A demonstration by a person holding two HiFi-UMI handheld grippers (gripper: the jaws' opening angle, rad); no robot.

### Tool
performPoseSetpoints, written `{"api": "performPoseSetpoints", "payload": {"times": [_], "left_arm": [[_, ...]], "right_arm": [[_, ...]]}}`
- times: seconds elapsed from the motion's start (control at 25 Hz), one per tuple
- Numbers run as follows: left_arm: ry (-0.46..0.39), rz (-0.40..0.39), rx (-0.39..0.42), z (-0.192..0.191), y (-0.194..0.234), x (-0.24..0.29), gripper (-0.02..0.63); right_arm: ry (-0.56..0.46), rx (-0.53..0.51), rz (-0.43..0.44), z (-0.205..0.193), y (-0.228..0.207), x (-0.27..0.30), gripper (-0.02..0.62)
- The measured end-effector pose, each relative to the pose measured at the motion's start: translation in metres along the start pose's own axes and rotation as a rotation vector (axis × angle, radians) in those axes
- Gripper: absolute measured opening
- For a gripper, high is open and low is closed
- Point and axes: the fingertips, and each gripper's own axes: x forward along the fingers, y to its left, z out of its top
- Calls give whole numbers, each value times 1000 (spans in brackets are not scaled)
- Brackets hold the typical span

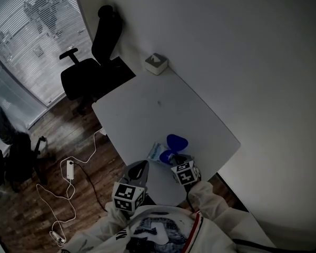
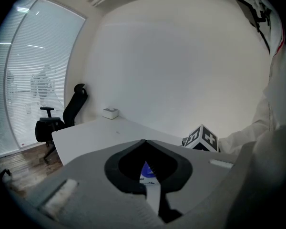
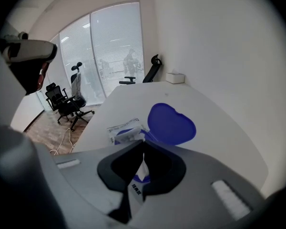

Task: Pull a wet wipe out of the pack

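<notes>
one wipe pack (image 1: 159, 153), blue lid (image 1: 177, 141) open, on white table (image 1: 147, 109), near end. right tongs (image 3: 144, 143) pinch its wet wipe (image 3: 126, 134); left tongs (image 2: 145, 141) closed, empty. far end: one white box (image 1: 156, 63), one office chair (image 1: 87, 70).

The white desk (image 1: 163, 109) carries a wet-wipe pack (image 1: 158, 153) close to its near edge, its blue lid (image 1: 177, 141) flipped open; a small white box (image 1: 156, 63) sits at the far corner.

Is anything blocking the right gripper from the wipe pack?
Nothing visible does. The pack lies just past the right gripper, its blue lid flipped open and a wipe poking out.
</notes>
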Motion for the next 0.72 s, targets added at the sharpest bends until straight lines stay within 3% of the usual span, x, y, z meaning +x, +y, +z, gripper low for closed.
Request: {"api": "performPoseSetpoints", "payload": {"times": [0.72], "left_arm": [[-3,-30,17,3,-16,13,5]], "right_arm": [[-145,51,-23,32,-7,-49,11]]}}
